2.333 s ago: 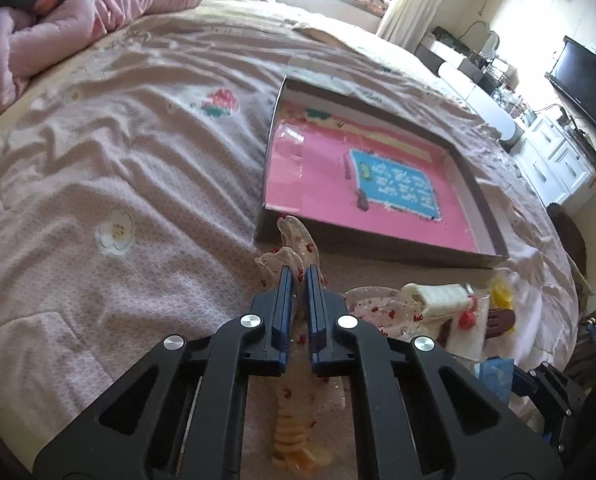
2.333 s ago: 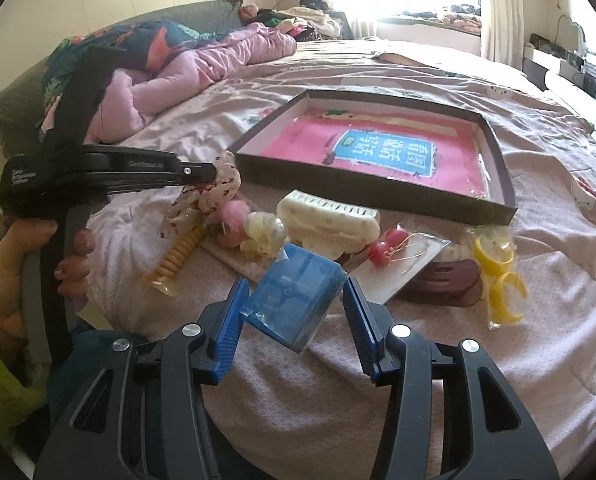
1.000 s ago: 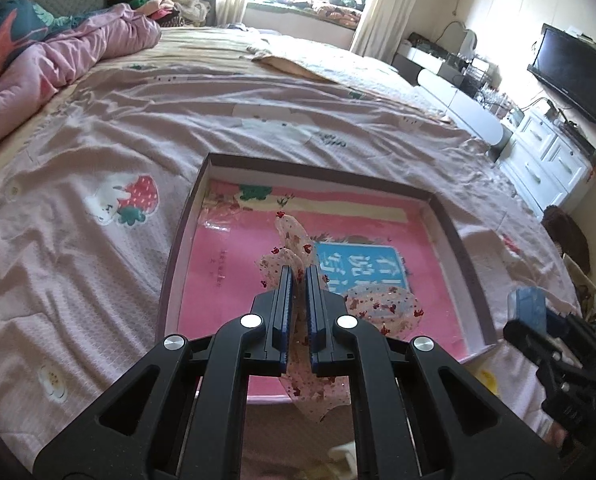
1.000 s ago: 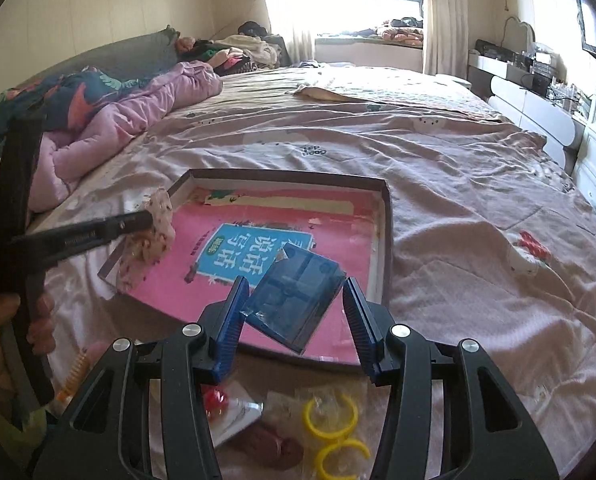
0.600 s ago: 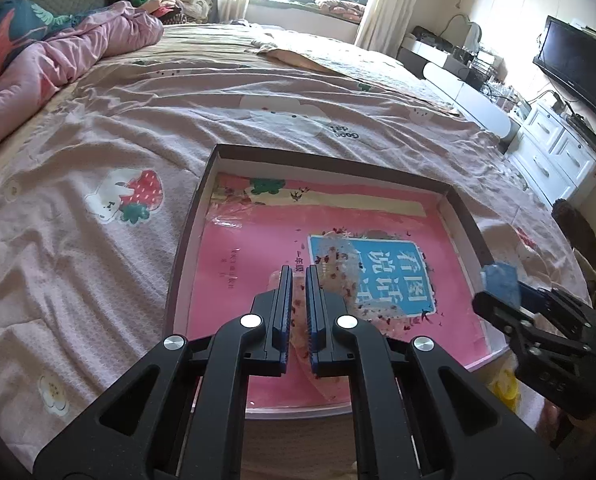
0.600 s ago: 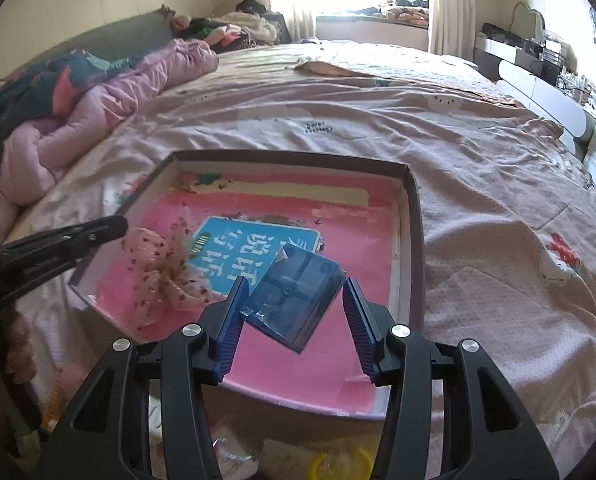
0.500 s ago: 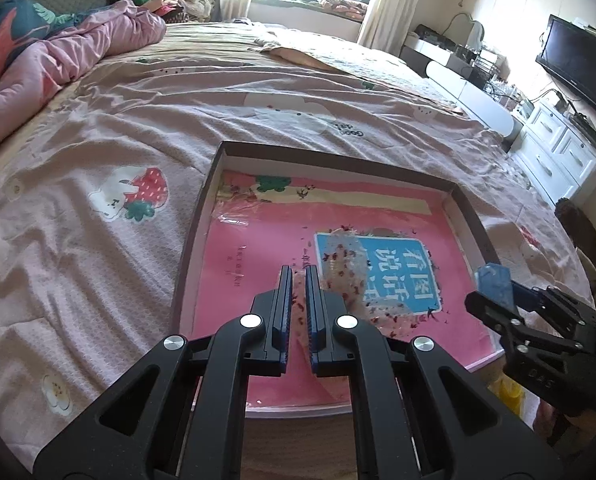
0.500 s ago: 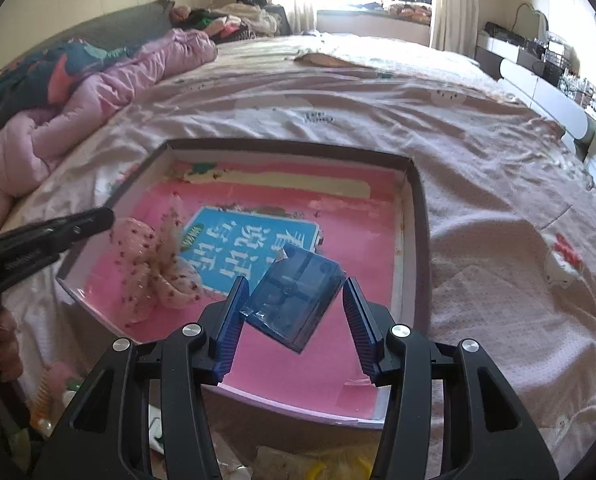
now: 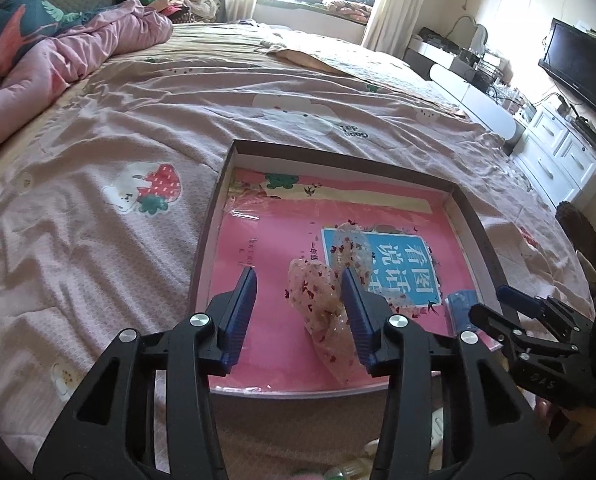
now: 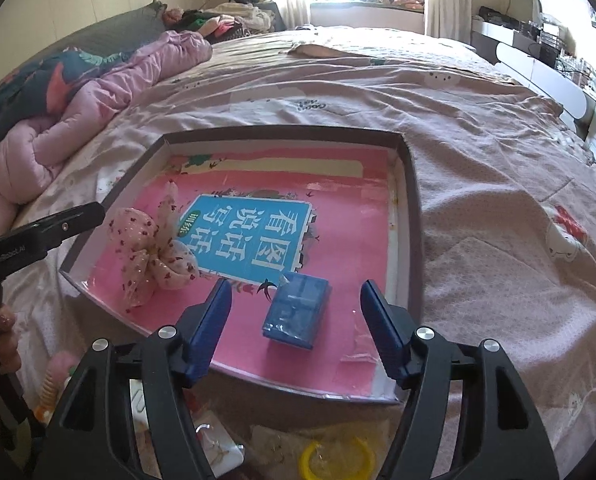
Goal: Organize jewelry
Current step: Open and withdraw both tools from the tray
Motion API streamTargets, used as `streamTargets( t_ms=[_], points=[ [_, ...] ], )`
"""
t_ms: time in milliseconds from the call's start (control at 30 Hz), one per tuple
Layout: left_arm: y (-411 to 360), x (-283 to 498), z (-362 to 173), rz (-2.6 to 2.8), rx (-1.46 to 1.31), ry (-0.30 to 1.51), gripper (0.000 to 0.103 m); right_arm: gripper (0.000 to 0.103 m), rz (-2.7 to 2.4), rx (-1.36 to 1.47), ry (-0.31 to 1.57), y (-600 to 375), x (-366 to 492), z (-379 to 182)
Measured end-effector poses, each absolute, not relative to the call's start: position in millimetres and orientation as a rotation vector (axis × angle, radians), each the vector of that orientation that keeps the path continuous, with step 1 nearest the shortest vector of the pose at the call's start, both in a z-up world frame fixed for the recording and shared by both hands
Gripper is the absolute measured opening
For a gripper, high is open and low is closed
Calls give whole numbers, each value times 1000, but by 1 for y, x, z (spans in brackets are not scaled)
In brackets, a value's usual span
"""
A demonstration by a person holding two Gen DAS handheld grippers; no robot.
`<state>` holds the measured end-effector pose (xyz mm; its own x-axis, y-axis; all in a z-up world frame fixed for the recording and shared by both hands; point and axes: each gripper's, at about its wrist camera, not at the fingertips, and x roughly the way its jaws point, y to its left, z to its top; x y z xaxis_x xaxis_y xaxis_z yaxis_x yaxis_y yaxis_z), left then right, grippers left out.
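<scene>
A shallow dark-rimmed box point(image 9: 282, 146) point(image 10: 412, 184) with a pink printed floor lies on the bed. A sheer pink hair bow with red dots point(image 9: 322, 300) point(image 10: 150, 248) lies in its near left part. A small blue case point(image 10: 296, 310) point(image 9: 460, 314) lies flat in its near right part. My left gripper point(image 9: 298, 312) is open just above the bow, with the bow against its right finger. My right gripper point(image 10: 296, 318) is open, its fingers apart on either side of the blue case.
More accessories lie on the pink bedspread in front of the box: a yellow ring in a bag point(image 10: 338, 458), a white card with a clip point(image 10: 218, 446), a twisted orange hair tie point(image 10: 46, 394). A bunched pink duvet point(image 9: 58, 52) lies at the far left.
Both grippers have opened. The bow has dropped from the left gripper and the blue case from the right gripper; both now lie on the box floor.
</scene>
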<state>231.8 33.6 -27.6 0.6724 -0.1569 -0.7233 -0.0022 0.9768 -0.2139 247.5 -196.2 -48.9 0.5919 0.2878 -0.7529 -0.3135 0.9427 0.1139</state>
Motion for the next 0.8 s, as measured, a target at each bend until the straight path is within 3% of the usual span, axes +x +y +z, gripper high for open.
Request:
streamTargets(
  t_ms=[133, 533, 800],
  points=[
    [38, 224, -18, -77, -208, 806, 49, 79, 347, -15, 834, -205, 236, -36],
    [59, 182, 21, -44, -259, 705, 83, 88, 357, 4, 733, -224, 194, 6],
    [65, 153, 40, -31, -274, 655, 88, 88, 380, -9, 690, -226, 167, 27]
  ],
)
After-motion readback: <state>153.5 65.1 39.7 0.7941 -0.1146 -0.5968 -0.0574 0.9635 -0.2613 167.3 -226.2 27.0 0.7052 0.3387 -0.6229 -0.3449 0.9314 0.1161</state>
